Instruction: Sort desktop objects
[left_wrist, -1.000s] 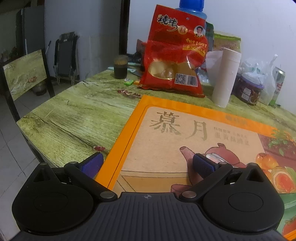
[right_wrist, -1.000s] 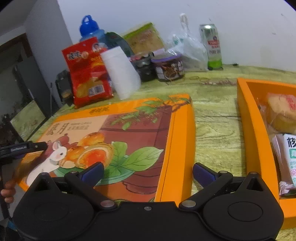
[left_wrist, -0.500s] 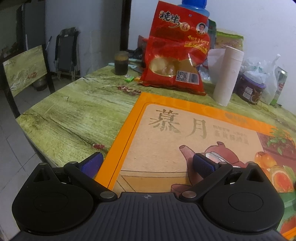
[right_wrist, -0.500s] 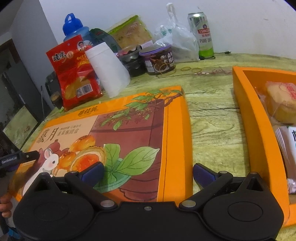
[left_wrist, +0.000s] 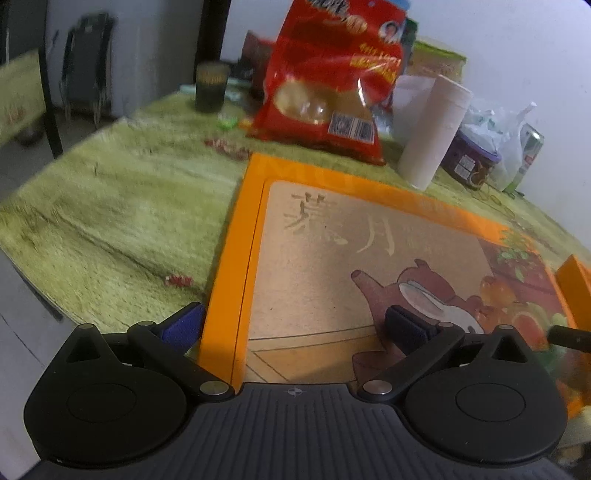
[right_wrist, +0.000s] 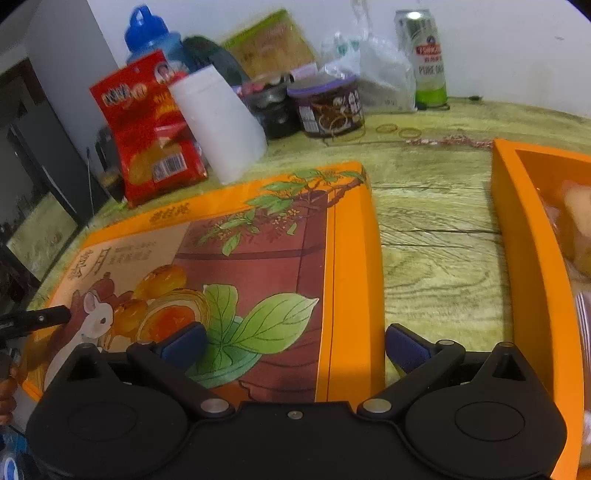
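A flat orange box lid (left_wrist: 369, 258) with a cartoon print lies on the green wood-grain table. My left gripper (left_wrist: 293, 326) is open and straddles the lid's left border, one pad off the lid and one over the print. My right gripper (right_wrist: 295, 345) is open too, astride the lid's (right_wrist: 258, 258) right border. The open orange box base (right_wrist: 517, 258) stands to the right with wrapped snacks inside. The left gripper's tip (right_wrist: 37, 317) shows at the lid's far corner in the right wrist view.
Behind the lid stand a red snack bag (left_wrist: 325, 81), a white paper roll (left_wrist: 432, 136), a purple-lidded jar (right_wrist: 328, 107), a green can (right_wrist: 424, 59) and a dark cup (left_wrist: 210, 88). The table edge (left_wrist: 33, 280) drops off at the left, with a chair beyond.
Both grippers have shifted over the lid's ends with their fingers still apart; the left view is blurred from motion. The lid lies where it was.
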